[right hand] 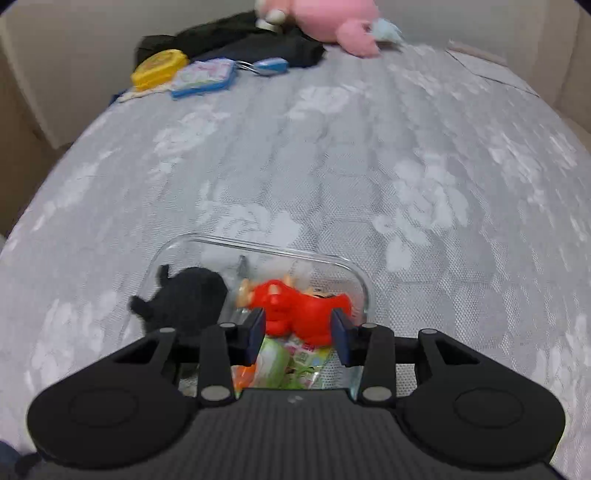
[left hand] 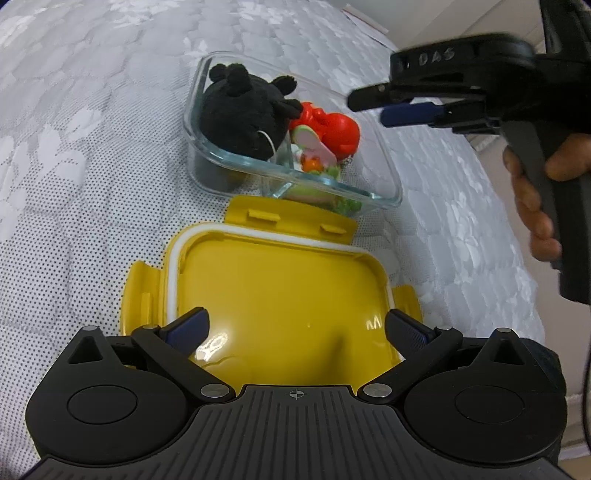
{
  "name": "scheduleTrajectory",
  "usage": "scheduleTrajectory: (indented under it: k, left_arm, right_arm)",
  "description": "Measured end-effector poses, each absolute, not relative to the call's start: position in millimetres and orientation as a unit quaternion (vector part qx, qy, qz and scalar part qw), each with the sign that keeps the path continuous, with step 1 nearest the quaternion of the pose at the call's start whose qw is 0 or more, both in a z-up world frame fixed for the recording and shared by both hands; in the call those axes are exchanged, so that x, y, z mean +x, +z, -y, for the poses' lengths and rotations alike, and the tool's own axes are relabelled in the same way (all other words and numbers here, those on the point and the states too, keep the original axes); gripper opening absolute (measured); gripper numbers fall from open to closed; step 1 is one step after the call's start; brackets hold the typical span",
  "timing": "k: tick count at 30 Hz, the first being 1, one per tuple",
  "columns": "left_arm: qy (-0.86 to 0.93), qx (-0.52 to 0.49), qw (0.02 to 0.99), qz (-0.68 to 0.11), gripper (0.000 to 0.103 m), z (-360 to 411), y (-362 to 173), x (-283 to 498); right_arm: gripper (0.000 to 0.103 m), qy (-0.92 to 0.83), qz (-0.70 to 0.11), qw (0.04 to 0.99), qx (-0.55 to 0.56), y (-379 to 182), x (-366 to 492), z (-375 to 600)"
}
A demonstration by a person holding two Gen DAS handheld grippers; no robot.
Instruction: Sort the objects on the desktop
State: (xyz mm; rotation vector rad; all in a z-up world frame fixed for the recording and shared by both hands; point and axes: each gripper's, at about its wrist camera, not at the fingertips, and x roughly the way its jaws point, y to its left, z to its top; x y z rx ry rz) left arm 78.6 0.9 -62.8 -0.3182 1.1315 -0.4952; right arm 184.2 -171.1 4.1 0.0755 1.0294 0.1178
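Right gripper (right hand: 298,334) part open above the clear glass container (right hand: 364,291), jaws either side of the red plastic figurine (right hand: 299,308) in the wrist view, pads apart from it in the side view, gripping nothing. Black plush toy (right hand: 184,299) at nine o'clock of the figurine, in the same container; green and pink packets (right hand: 295,363) beneath. Left gripper (left hand: 295,325) spread wide and empty over the yellow plastic lid (left hand: 273,291), upturned on the grey patterned cover (left hand: 92,184), just at six o'clock of the container. Yellow case (right hand: 159,68), blue tin (right hand: 203,79) and pink plush (right hand: 332,18) well apart, toward twelve o'clock.
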Motion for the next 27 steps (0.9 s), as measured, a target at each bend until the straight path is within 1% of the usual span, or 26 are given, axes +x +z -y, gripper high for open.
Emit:
scheduleTrajectory:
  k: [3, 5, 8, 9, 11, 14, 17, 18, 19, 27]
  left_arm:
    - [-0.232, -0.143, 0.804, -0.528, 0.103, 0.2, -62.5, 77.9]
    - [-0.233, -0.146, 0.804, -0.528, 0.103, -0.7, -62.6, 77.7]
    - [-0.232, -0.152, 0.802, -0.528, 0.103, -2.8, -63.1, 77.8]
    - [-0.232, -0.154, 0.802, -0.528, 0.103, -2.8, -63.1, 78.0]
    - [-0.232, -0.154, 0.802, -0.528, 0.103, -2.7, -63.0, 78.4]
    - [-0.232, -0.151, 0.803, -0.528, 0.103, -3.0, -61.9, 77.8]
    - [-0.234, -0.149, 0.803, -0.528, 0.103, -2.8, -61.6, 77.6]
    - [-0.233, -0.152, 0.803, -0.528, 0.103, -3.8, -61.7, 77.9]
    - [-0.233, -0.155, 0.802, -0.527, 0.103, -4.7, -61.8, 78.2]
    - [-0.219, -0.185, 0.807, -0.516, 0.103, -14.8, -65.6, 83.9]
  right_arm:
    - [0.042, 0.091, -0.507, 0.852, 0.095, -4.2, 184.2, 169.9]
    - [0.042, 0.097, -0.52, 0.842, 0.103, -15.3, 187.3, 164.1]
    - [0.04, 0.086, -0.552, 0.828, 0.052, -33.4, 192.4, 154.2]
    - [0.043, 0.072, -0.558, 0.827, 0.025, -38.0, 192.8, 153.3]
    - [0.043, 0.06, -0.564, 0.824, 0.017, -41.1, 190.4, 159.8]
    - [0.043, 0.049, -0.556, 0.829, 0.037, -35.2, 186.7, 170.6]
    - [0.043, 0.041, -0.544, 0.838, 0.012, -26.5, 185.3, 165.6]
    - [0.043, 0.047, -0.545, 0.837, 0.016, -23.8, 185.0, 165.8]
    - [0.046, 0.056, -0.547, 0.835, 0.025, -21.4, 184.7, 167.4]
    - [0.046, 0.052, -0.529, 0.846, 0.038, 4.2, 160.7, 180.1]
